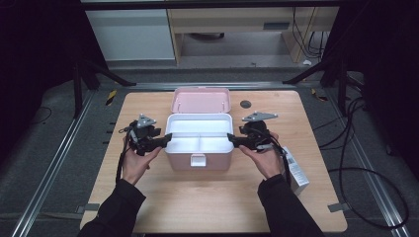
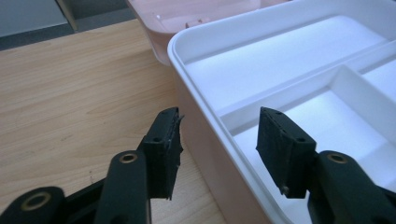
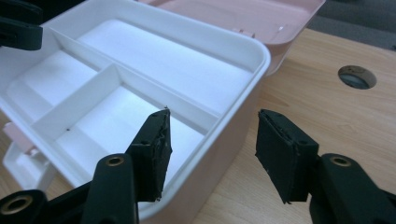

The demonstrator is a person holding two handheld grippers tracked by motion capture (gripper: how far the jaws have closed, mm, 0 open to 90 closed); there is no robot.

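Observation:
A pink box (image 1: 184, 159) stands open in the middle of the table, its lid (image 1: 201, 100) tipped back behind it. Inside sits a white divided tray (image 1: 197, 126), and its compartments hold nothing. My left gripper (image 1: 168, 139) straddles the box's left wall (image 2: 205, 140): one jaw is outside over the wood and the other is inside the tray. My right gripper (image 1: 230, 139) straddles the right wall (image 3: 224, 135) the same way. Both grippers' pads stand apart from the wall, so both are open. In the right gripper view the left gripper (image 3: 18, 28) shows at the tray's far side.
A small white carton (image 1: 298, 173) lies near the table's right edge beside my right forearm. A round cable hole (image 1: 245, 104) is in the tabletop behind the right gripper. A white latch (image 1: 197, 160) hangs on the box's front. Bare wood (image 1: 212, 202) lies in front of the box.

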